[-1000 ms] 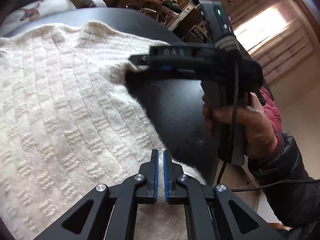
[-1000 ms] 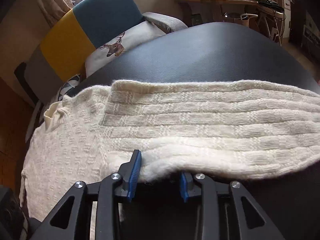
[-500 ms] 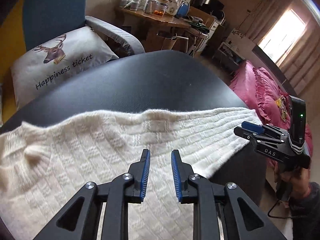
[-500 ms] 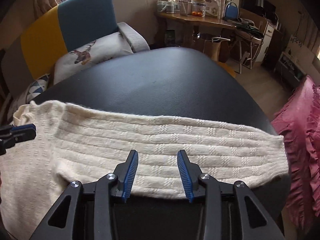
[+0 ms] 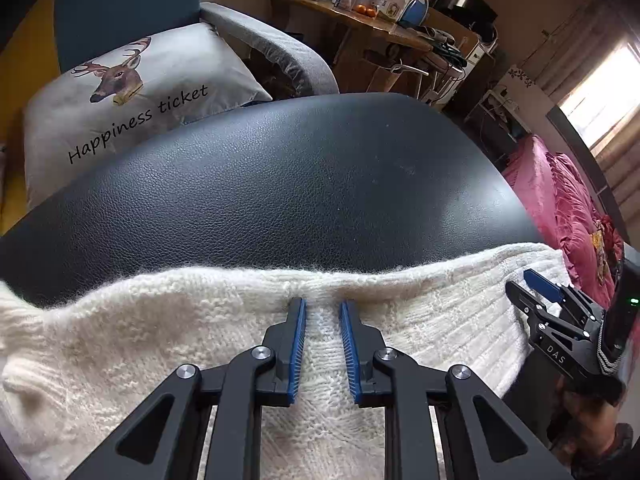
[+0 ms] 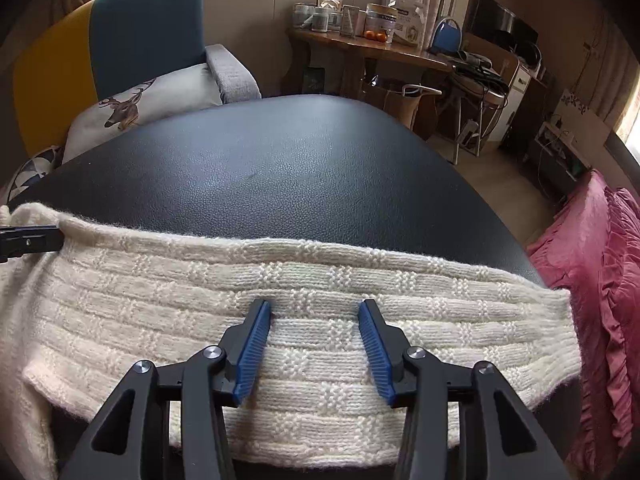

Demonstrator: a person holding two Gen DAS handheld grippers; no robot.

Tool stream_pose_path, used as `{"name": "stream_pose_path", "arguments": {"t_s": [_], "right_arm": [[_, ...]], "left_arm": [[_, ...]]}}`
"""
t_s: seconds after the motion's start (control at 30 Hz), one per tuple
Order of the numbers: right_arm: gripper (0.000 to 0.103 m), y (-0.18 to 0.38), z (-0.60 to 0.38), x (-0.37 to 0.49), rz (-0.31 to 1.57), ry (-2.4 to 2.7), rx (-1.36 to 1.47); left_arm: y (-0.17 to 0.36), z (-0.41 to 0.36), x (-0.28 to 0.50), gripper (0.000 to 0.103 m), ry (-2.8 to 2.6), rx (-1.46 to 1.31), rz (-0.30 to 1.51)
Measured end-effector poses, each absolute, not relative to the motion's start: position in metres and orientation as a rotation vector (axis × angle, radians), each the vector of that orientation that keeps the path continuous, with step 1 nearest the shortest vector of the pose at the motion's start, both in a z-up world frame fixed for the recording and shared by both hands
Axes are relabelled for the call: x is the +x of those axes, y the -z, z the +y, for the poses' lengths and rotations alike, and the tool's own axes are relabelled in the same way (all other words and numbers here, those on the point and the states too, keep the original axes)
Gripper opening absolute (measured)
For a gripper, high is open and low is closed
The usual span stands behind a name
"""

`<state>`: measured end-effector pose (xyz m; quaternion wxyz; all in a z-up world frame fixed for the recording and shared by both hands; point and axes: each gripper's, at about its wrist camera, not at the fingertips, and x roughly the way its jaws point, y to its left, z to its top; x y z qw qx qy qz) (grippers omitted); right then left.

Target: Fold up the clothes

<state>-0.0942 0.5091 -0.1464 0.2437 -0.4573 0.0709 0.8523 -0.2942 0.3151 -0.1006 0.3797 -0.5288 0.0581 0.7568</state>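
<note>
Sweater [image 6: 280, 304], one, cream knit with block pattern, spread along near edge of black leather-textured surface [image 5: 280, 184]; one sleeve stretched sideways toward right edge of surface, its cuff close to corner. Far half of surface bare.

Behind surface: one armchair [image 6: 148, 28] in blue and yellow with grey armrest, one cushion [image 5: 132, 88] with deer print and words "Happiness ticket". Further back, wooden table [image 6: 372, 48] with jars, boxes and a few oranges. At right, pink bedding [image 6: 592, 248] and bright window.

Left claw [image 5: 322, 312] low over sweater near its far edge, fingers slightly apart, gripping nothing, blue pads on both fingers. Right claw [image 6: 314, 312] above sleeve, fingers wide apart, holding nothing; also seen at right in left wrist view, tilted, held by one hand [image 5: 588, 420] in dark sleeve.

Two claws, two fingers each.
</note>
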Motion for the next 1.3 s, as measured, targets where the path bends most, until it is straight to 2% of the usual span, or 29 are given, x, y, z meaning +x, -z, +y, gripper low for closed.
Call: {"name": "stream_pose_path", "arguments": {"t_s": [0.17,0.3,0.47,0.6,0.77,0.8,0.83,0.87,1.0,1.1,1.2,1.3], "right_arm": [[0.047,0.143,0.51,-0.099,0.175,-2.324,-1.282],[0.048,0.114,0.484,-0.086,0.093,-2.391,-1.23],[0.048,0.087,0.394,-0.058,0.186,-2.75,-1.353],[0.048,0.098,0.325,-0.027,0.276,-2.881,-1.57],[0.048,0.123,0.28,0.024,0.569,-2.904,-1.848],[0.048,0.13,0.272,0.033,0.538,-2.867,-1.894],[0.048,0.137,0.268,0.038,0.414,-2.808,-1.896],[0.04,0.144,0.265,0.044,0.275,-2.742,-1.88],[0.039,0.145,0.276,0.047,0.308,-2.693,-1.762],[0.04,0.141,0.265,0.047,0.223,-2.66,-1.754],[0.047,0.134,0.251,0.047,0.127,-2.636,-1.73],[0.048,0.114,0.223,0.05,0.035,-2.742,-1.642]], "left_arm": [[0.074,0.269,-0.279,0.02,-1.987,-1.338,0.047],[0.055,0.192,-0.245,0.021,-2.051,-1.311,-0.017],[0.05,0.084,-0.184,0.022,-2.145,-1.326,-0.13],[0.061,0.021,-0.131,0.024,-2.194,-1.362,-0.182],[0.081,-0.024,-0.07,0.024,-2.225,-1.393,-0.201],[0.088,-0.028,-0.065,0.024,-2.237,-1.415,-0.201],[0.096,-0.032,-0.059,0.024,-2.25,-1.438,-0.201],[0.103,-0.037,-0.053,0.025,-2.262,-1.461,-0.201],[0.113,-0.047,-0.042,0.024,-2.293,-1.446,-0.297],[0.103,-0.058,-0.037,0.025,-2.302,-1.429,-0.392],[0.088,-0.1,-0.024,0.025,-2.363,-1.361,-0.542],[0.081,-0.147,-0.006,0.026,-2.436,-1.338,-0.606]]}}
